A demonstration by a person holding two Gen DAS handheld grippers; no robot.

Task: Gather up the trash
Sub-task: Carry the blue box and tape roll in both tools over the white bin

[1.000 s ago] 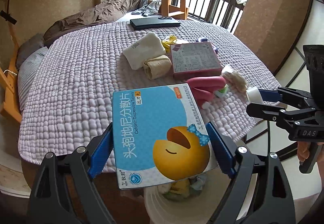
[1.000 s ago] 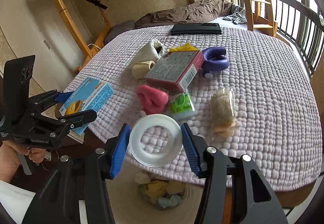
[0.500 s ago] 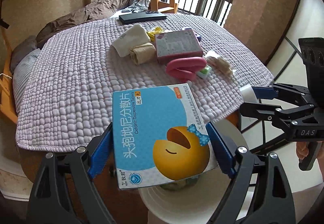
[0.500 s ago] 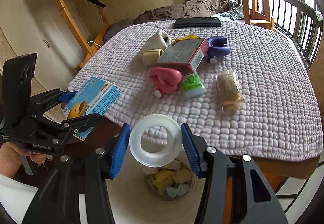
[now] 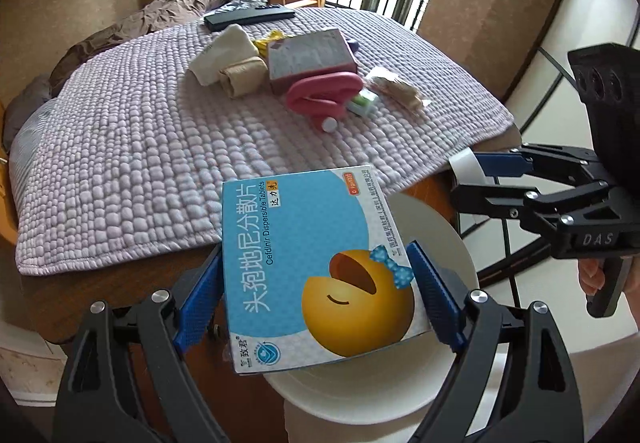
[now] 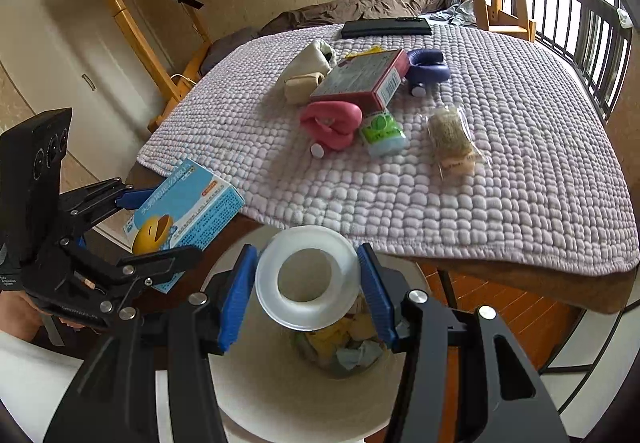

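Left gripper (image 5: 316, 299) pinches the blue tablet box (image 5: 308, 271) between its blue pads, holding it over the near-left rim of the white trash bin (image 5: 448, 239). Right gripper (image 6: 308, 289) clamps a clear tape roll (image 6: 308, 277) directly above the bin's opening — crumpled paper lies inside. On the lilac quilt (image 6: 500, 171) beyond lie a pink clip (image 6: 330, 123), red box (image 6: 364, 81) and wrapped snack (image 6: 452, 137).
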